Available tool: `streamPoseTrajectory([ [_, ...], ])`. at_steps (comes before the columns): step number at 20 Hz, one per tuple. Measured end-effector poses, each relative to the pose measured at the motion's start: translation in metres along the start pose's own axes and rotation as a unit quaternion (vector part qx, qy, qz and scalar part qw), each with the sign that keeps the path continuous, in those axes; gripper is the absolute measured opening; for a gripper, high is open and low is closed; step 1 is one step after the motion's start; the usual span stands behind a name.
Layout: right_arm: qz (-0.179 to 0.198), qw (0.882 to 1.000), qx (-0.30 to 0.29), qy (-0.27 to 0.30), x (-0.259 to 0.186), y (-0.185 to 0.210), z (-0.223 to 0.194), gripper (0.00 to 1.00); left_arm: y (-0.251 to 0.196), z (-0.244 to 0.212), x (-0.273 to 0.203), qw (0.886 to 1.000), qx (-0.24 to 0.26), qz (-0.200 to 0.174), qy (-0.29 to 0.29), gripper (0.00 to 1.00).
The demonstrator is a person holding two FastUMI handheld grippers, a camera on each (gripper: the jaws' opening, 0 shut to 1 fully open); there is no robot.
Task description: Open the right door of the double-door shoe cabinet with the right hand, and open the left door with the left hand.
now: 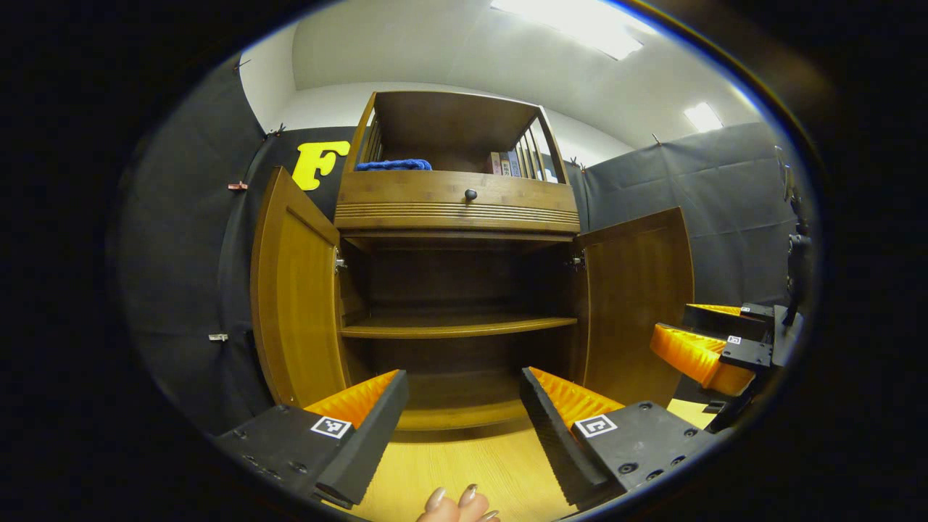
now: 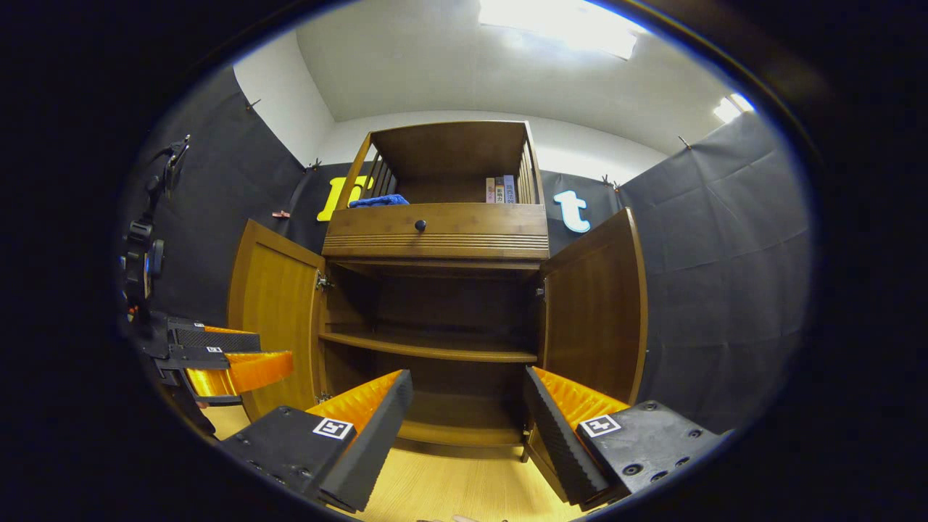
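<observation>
At the bottom of the left gripper view, the left gripper (image 1: 464, 406) is spread wide, holding nothing. The right gripper (image 2: 467, 409) is likewise agape and empty. Beyond both, mid-frame, stands the shoe cabinet (image 1: 457, 210), its left door (image 1: 293, 304) and right door (image 1: 638, 297) swung open.

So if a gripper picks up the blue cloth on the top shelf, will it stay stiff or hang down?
The blue cloth probably hangs down limp: it lies in soft folds, flattened on the top shelf. It looks light for its size, being thin fabric. It should not roll or break, but a loose end may drag on the side rails.
</observation>
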State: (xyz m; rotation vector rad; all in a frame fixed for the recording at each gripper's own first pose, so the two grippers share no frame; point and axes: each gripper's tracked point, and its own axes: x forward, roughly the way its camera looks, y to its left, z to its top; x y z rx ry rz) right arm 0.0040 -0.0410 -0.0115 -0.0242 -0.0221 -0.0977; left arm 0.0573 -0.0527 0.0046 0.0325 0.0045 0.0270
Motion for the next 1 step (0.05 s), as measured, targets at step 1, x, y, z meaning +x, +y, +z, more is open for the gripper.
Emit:
streamPoseTrajectory([
  [1, 0.000, 1.000, 0.000, 0.000, 0.0001, 0.0001, -0.0009, 0.97, -0.0002, 0.0009, -0.0005, 1.000, 0.000, 0.000, 0.000, 0.96],
])
